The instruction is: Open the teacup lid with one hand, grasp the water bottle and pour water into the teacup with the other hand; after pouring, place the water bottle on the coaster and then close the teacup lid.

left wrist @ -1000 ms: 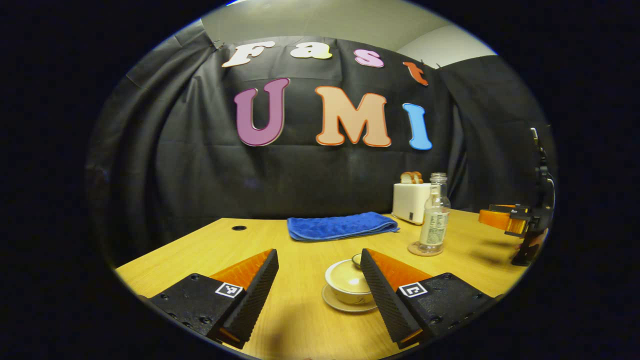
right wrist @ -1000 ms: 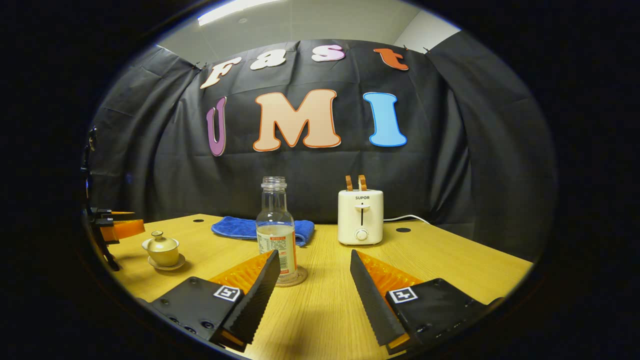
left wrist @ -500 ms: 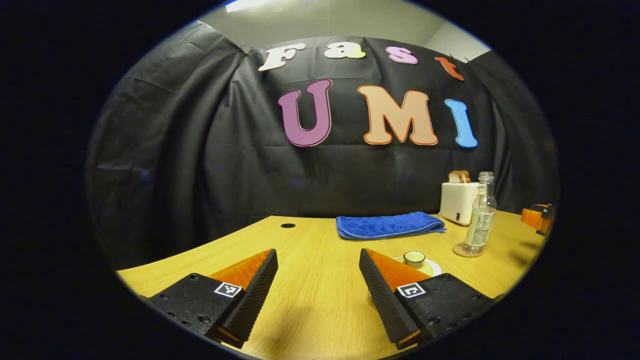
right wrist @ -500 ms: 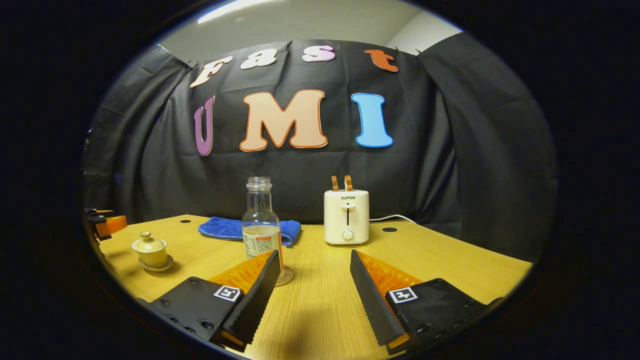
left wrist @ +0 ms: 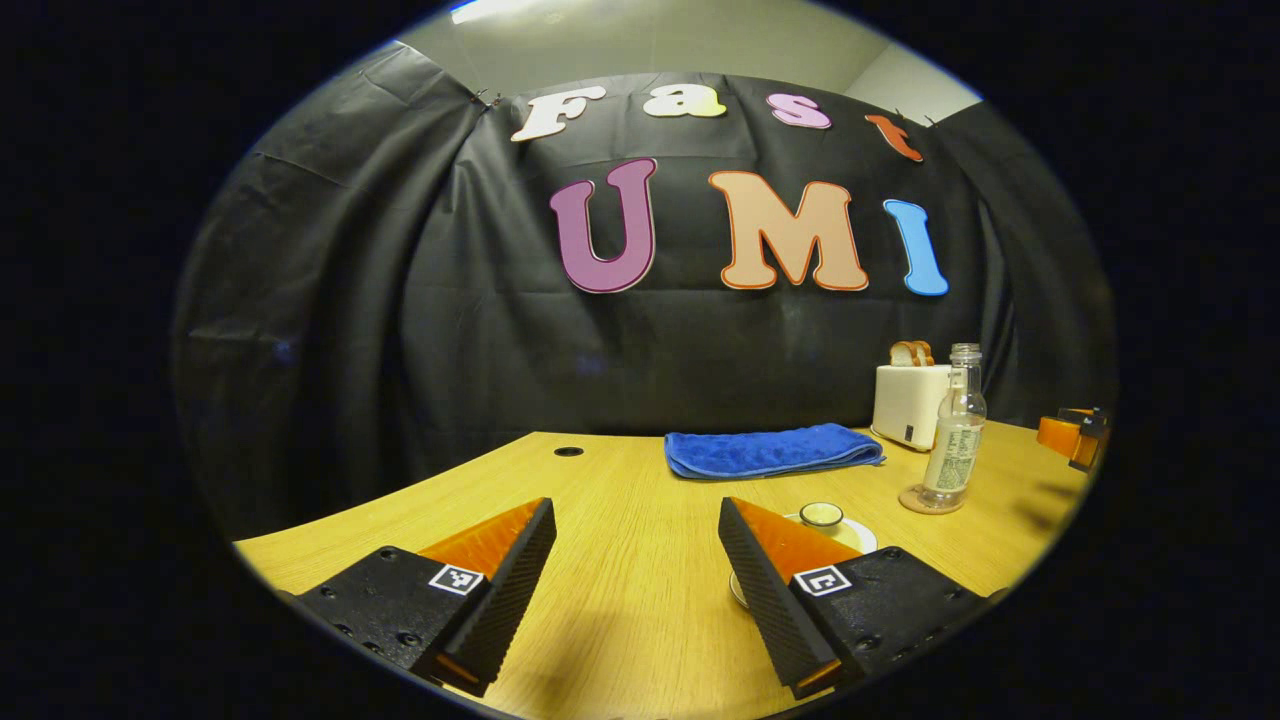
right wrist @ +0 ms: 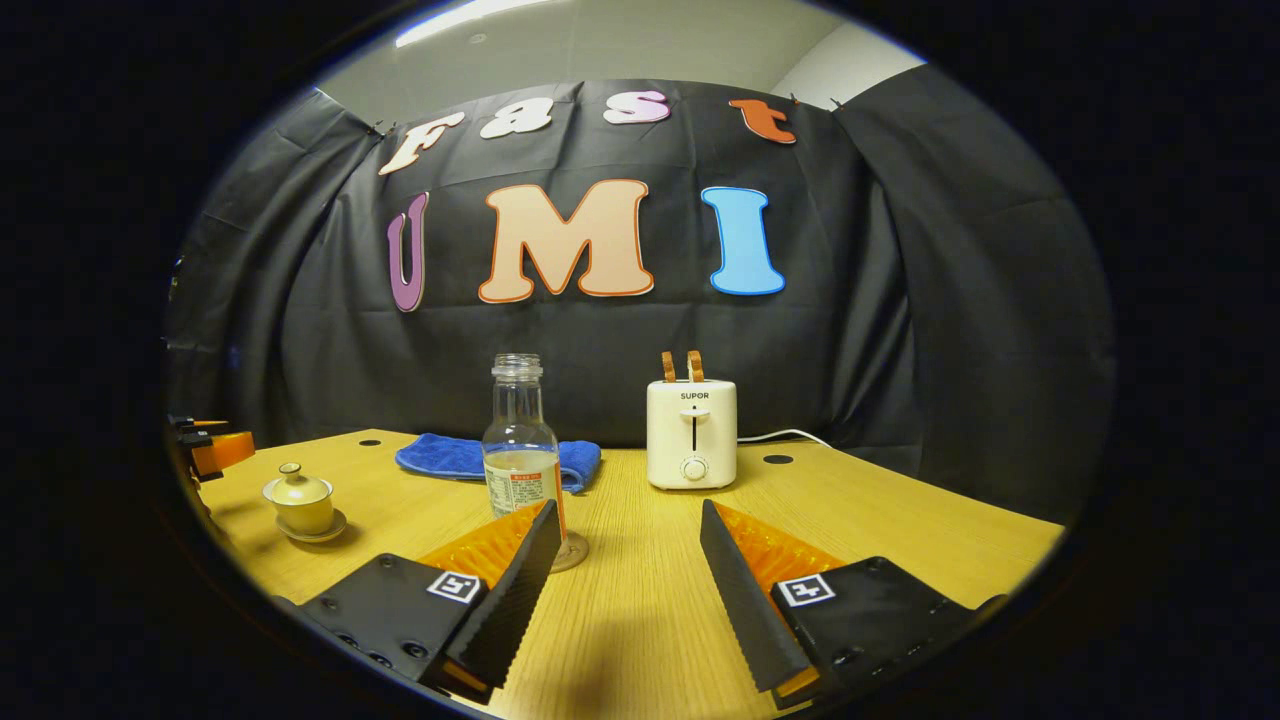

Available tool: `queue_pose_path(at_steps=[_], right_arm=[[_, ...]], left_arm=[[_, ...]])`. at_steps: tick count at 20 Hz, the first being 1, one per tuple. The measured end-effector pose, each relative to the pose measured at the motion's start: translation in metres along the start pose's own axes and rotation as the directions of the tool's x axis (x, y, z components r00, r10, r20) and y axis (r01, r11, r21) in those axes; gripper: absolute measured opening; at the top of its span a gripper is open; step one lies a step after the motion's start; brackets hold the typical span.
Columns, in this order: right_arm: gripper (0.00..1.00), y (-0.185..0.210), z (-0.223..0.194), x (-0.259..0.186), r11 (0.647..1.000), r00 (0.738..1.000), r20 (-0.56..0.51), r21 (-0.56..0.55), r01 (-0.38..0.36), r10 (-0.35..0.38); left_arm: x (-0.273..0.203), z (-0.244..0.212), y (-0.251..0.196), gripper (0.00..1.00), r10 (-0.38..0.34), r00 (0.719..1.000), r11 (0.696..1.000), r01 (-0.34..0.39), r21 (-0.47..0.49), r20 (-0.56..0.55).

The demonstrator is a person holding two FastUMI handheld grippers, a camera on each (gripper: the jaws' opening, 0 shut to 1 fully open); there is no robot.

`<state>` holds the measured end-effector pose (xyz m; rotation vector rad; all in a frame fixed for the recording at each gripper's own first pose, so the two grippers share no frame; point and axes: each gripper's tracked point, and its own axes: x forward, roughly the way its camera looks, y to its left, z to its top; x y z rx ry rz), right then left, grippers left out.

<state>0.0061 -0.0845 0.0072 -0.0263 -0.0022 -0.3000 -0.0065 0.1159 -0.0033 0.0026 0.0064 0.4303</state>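
A pale lidded teacup (right wrist: 300,502) stands on its saucer at the table's left, with the lid on. In the left gripper view the teacup's lid knob (left wrist: 822,514) peeks out just behind my own right finger, which hides the rest of the cup. A clear water bottle (right wrist: 521,448) with a little water stands upright on a round coaster (right wrist: 575,553); the bottle (left wrist: 955,440) is also seen at the right. My left gripper (left wrist: 636,510) is open and empty. My right gripper (right wrist: 630,510) is open, its left finger just in front of the bottle.
A folded blue towel (left wrist: 770,450) lies at the back of the wooden table (right wrist: 640,620). A white toaster (right wrist: 692,432) with bread slices stands behind the bottle, its cord trailing right. The other gripper (left wrist: 1072,436) hovers at the far right edge.
The left gripper has swung left, so the teacup went from between its fingers to behind its right finger. The right gripper shifted slightly; both stay open.
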Motion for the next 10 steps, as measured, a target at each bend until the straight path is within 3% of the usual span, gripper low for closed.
queue_pose_path(at_steps=[10], right_arm=[[0.91,-0.0014,0.0000,-0.0001,1.000,1.000,0.000,0.000,0.003,-0.003]], left_arm=[[0.0004,0.0011,-0.0007,0.96,-0.006,1.000,1.000,0.006,-0.001,0.003]])
